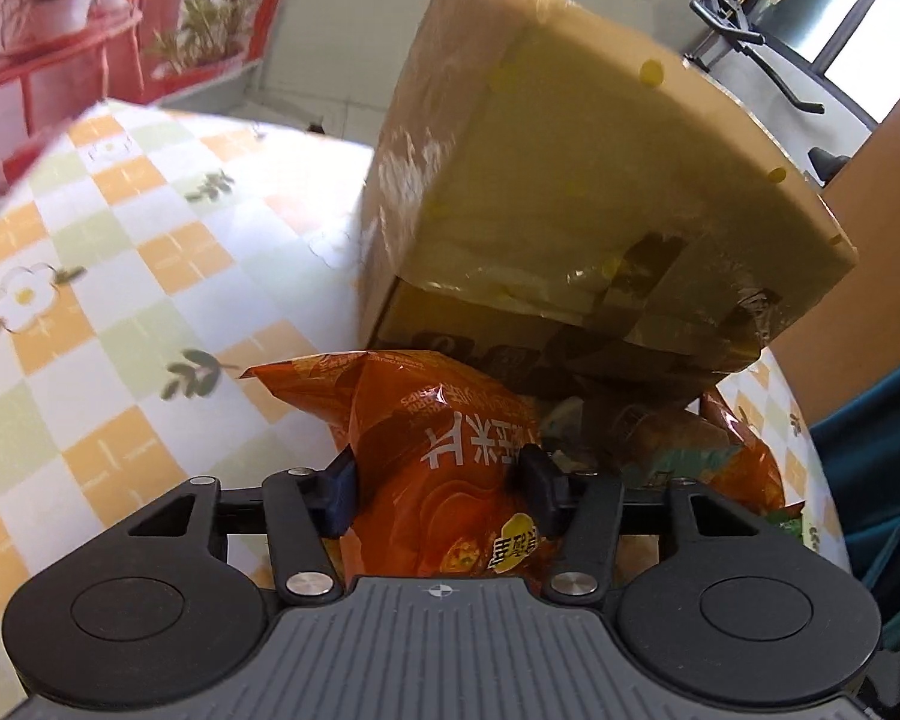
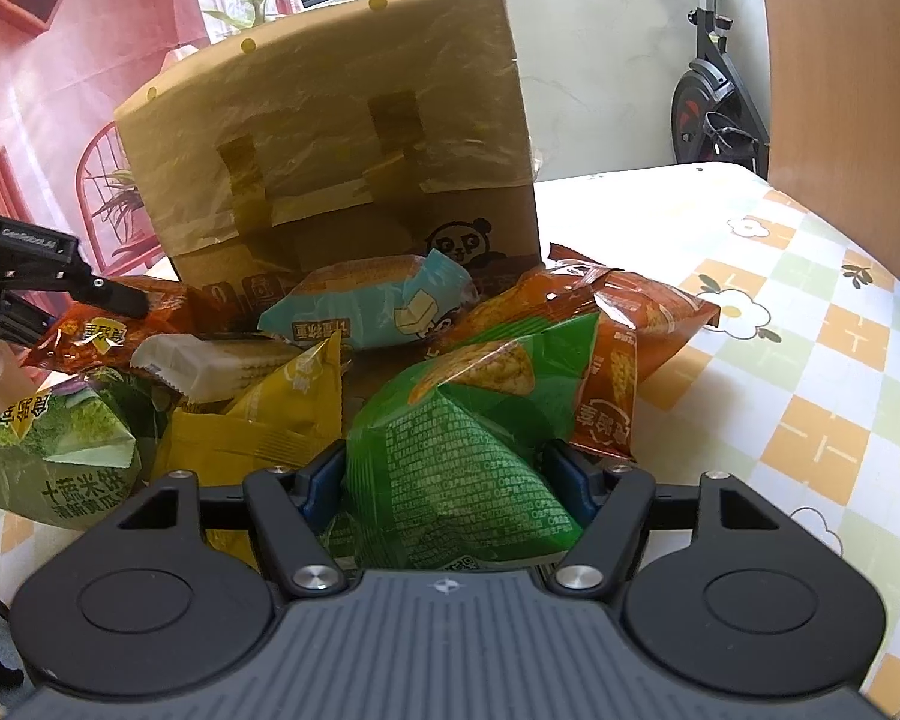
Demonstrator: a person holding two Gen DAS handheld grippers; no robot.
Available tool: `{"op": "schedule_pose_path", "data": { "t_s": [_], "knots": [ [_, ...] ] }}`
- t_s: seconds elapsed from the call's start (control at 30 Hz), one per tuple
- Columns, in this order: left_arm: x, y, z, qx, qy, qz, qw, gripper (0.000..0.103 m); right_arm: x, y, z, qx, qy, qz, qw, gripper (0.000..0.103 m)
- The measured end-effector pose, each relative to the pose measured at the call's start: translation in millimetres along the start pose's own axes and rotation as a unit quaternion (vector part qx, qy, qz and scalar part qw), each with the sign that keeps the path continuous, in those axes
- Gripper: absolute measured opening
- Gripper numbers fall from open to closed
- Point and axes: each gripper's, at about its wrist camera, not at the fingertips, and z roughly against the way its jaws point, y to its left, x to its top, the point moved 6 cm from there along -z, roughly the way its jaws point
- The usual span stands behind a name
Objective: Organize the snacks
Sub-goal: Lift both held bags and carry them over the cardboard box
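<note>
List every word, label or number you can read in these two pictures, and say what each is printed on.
"米片", upside down: orange bag; the rest is lost in creases.
"十燕米饼", with "清新黄瓜" below: light green bag.
Fine print on the dark green bag: too small to read.
Light blue packet and yellow badges: too blurred.
Cardboard box: a panda drawing, no readable text.

Snack bags (image 2: 366, 306) before box (image 2: 330, 120)

I read "十燕米饼" and "清新黄瓜" on the pale green bag (image 2: 54, 468). The orange bag (image 1: 444, 480) shows "米片", upside down. A panda logo marks the cardboard box (image 2: 342, 138).
</note>
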Motion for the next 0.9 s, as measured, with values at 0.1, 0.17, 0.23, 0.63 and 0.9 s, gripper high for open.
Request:
{"op": "schedule_pose_path", "data": {
  "t_s": [0.1, 0.17, 0.23, 0.63, 0.9],
  "knots": [
    [1, -2, 12, 0.014, -0.020, -0.011, 0.9997, 0.056, 1, 0, 4, 0.006, -0.004, -0.005, 1.000, 0.069],
    [2, -3, 21, 0.018, -0.029, -0.017, 0.9993, 0.056, 4, 1, 8, 0.004, -0.012, -0.003, 1.000, 0.068],
    [4, -4, 31, 0.018, -0.039, -0.022, 0.9988, 0.056, 7, 2, 12, 0.004, -0.020, -0.002, 1.000, 0.068],
    [15, -33, 93, 0.016, -0.123, -0.063, 0.9903, 0.056, 28, 5, 47, -0.010, -0.067, 0.011, 0.998, 0.068],
    [30, -68, 125, 0.000, -0.182, -0.089, 0.9793, 0.057, 80, 8, 80, 0.000, -0.133, 0.024, 0.991, 0.068]
  ]
}}
